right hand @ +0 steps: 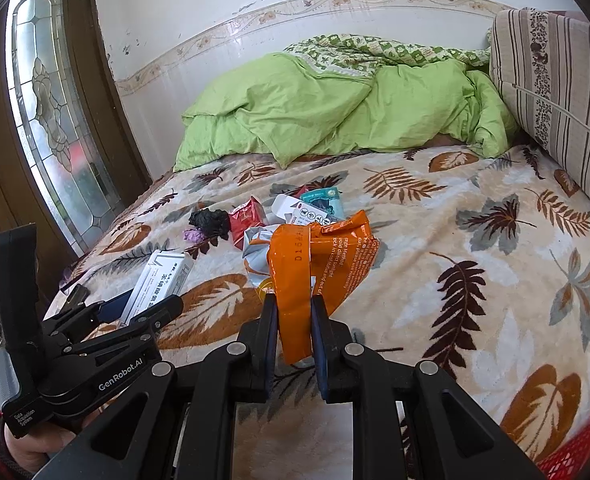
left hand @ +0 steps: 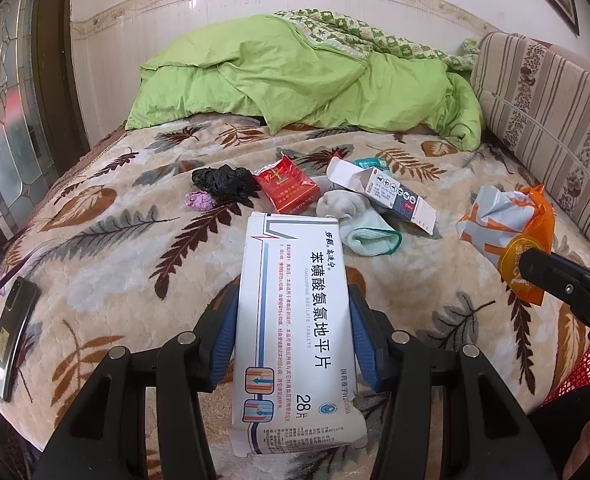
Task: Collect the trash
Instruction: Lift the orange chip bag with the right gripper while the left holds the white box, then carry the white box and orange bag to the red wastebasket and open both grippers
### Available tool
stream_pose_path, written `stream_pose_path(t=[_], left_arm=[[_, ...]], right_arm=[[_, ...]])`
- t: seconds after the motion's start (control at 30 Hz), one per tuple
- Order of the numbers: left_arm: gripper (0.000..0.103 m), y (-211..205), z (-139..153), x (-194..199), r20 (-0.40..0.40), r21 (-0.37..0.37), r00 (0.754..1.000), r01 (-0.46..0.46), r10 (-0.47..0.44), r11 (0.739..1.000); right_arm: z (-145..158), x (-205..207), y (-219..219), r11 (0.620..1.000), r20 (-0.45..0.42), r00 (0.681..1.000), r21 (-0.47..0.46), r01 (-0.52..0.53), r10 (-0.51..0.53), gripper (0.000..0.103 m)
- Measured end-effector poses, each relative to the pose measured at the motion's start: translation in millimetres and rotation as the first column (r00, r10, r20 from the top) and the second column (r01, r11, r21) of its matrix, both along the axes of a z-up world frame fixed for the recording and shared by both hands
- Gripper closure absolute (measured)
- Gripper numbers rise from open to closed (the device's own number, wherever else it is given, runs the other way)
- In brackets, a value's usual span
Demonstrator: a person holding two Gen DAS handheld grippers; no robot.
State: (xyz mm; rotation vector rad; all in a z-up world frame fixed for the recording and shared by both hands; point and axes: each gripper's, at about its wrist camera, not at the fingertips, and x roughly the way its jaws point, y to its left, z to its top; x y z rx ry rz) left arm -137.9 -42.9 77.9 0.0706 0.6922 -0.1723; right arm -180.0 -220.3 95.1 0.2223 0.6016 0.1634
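My left gripper [left hand: 293,300] is shut on a flat white medicine box [left hand: 295,320] with blue print, held above the leaf-patterned bed; the box also shows in the right wrist view [right hand: 161,280]. My right gripper [right hand: 293,304] is shut on a crumpled orange and white snack bag [right hand: 315,264], which also shows in the left wrist view [left hand: 507,232]. Farther on the blanket lie a red cigarette pack [left hand: 287,188], a black crumpled bag [left hand: 225,180], a purple wad [left hand: 199,200], an open white carton [left hand: 379,190] and a pale sock [left hand: 355,224].
A phone [left hand: 11,328] lies near the bed's left edge. A green duvet [left hand: 307,84] is piled at the far end, a striped cushion [left hand: 547,112] along the right. A red mesh basket [right hand: 575,448] shows at the lower right. A glass door [right hand: 51,112] stands left.
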Motion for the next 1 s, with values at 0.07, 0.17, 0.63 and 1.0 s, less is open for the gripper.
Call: stream_pose_path(t=[0.07,0.17,0.63,1.0], left_arm=[[0.053,0.2,0.0,0.1,0.001,0.001,1.000,0.000,0.000,1.000],[0.053,0.0,-0.3,0.0,-0.003,0.007,1.000,0.007,-0.007,1.000],[0.053,-0.8,-1.9,-1.1,-0.003,0.009,1.000,0.012,-0.012,1.000],[0.053,-2.3,-2.3,-2.0,-0.003,0.006,1.000,0.021,-0.021,1.000]], right_arm=[[0.3,-0.2,-0.9,1.000,0.001,1.000,0.002,0.000,0.000,0.086],[0.2,-0.9,-1.5,1.000,0.002,1.000,0.001,0.003,-0.003,0.086],[0.4,-1.2,-3.3,1.000,0.002,1.000,0.002,0.002,-0.002,0.086],[0.4,-1.4,-3.7,1.000,0.002,1.000,0.002,0.003,-0.003,0.086]])
